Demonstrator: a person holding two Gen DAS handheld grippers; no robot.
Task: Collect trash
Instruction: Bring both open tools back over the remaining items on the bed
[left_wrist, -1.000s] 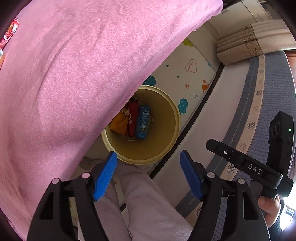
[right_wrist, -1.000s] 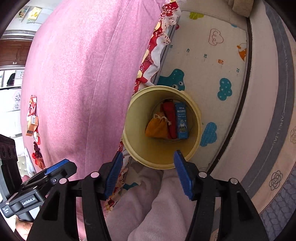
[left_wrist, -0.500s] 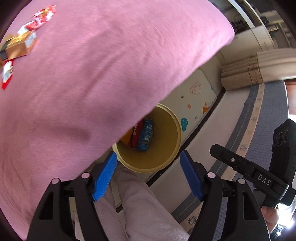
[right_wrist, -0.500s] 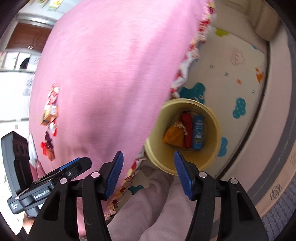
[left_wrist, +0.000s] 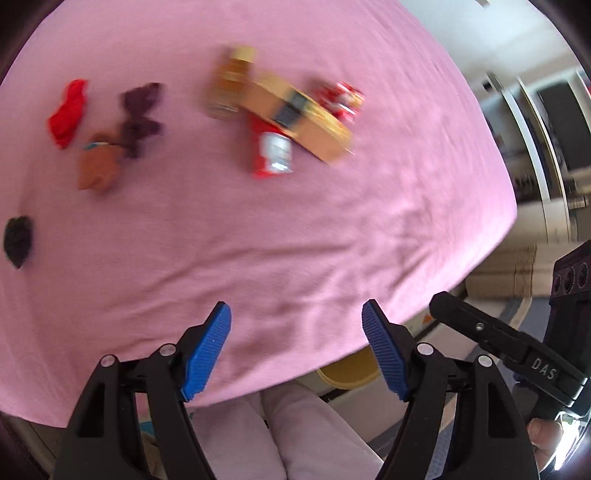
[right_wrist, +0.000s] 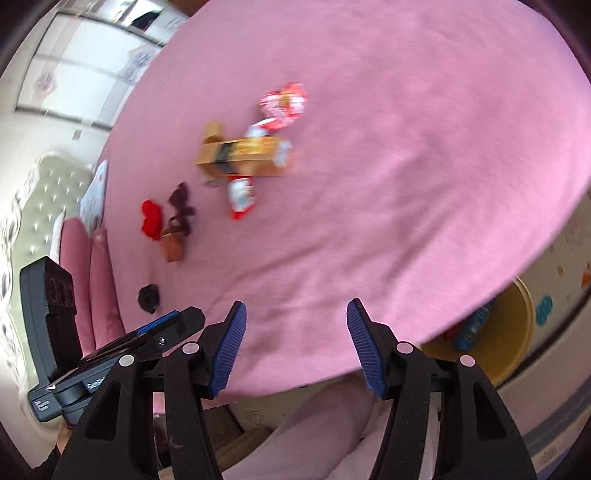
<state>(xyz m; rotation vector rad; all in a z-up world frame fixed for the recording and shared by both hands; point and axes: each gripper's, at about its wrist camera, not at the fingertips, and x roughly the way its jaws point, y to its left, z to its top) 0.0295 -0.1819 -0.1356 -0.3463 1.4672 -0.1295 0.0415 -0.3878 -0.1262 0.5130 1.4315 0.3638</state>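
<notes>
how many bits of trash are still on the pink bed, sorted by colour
Counts are approximate because of motion blur.
Red or red-and-white wrappers: 3 (plain red, red-white packet, crumpled one)
Tan or brown: 3 (long box, second box behind it, small brown wrapper)
Dark: 2 (maroon, black)
Total: 8

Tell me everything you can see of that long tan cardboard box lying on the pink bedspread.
The long cardboard box is tan to golden, slim and rectangular, with a dark label patch near its middle. It looks like thin printed card; motion blur hides any text. One end seems to have an open flap. It lies flat on the pink bedspread, resting across a red and white wrapper, with another red wrapper beside it. No gripper touches it.
</notes>
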